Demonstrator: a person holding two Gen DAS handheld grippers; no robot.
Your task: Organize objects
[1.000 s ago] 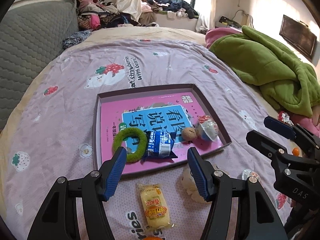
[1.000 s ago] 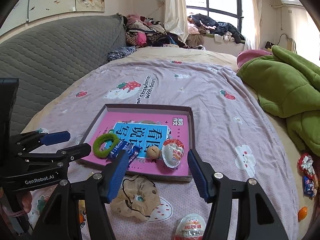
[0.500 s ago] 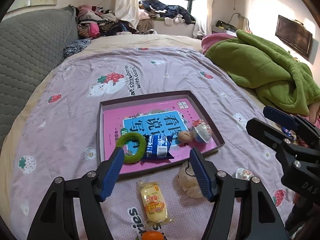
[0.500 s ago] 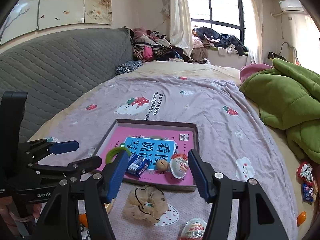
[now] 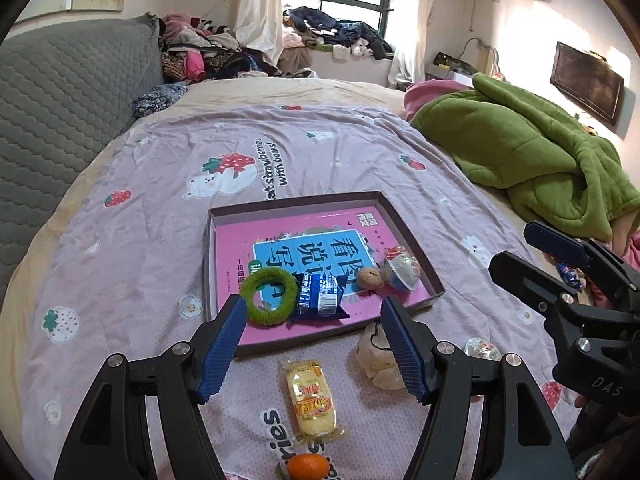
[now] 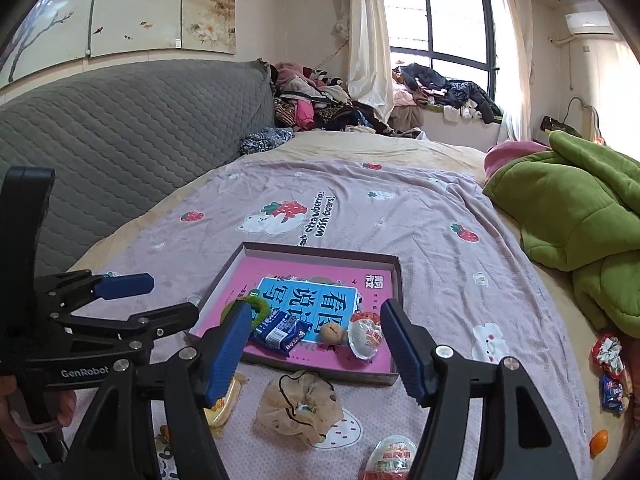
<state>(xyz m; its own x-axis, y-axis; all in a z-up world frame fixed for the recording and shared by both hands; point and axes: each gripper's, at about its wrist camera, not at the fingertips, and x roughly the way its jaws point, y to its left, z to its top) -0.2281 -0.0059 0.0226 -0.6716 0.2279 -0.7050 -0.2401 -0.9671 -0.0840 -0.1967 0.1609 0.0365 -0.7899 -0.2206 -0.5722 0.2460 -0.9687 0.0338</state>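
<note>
With both the left gripper (image 5: 310, 346) and right gripper (image 6: 312, 350) spread empty, best descend squarely over the yellow plastic-wrapped snack cake (image 5: 312, 398) before carrying it into the shallow purple-rimmed cardboard tray (image 5: 294, 199).

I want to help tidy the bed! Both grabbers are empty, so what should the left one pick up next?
Probably lower the left gripper onto the yellow snack. It is open and empty, the snack lies on the sheet right between its fingers, still outside the tray, where the green ring and blue packet already sit.
</note>
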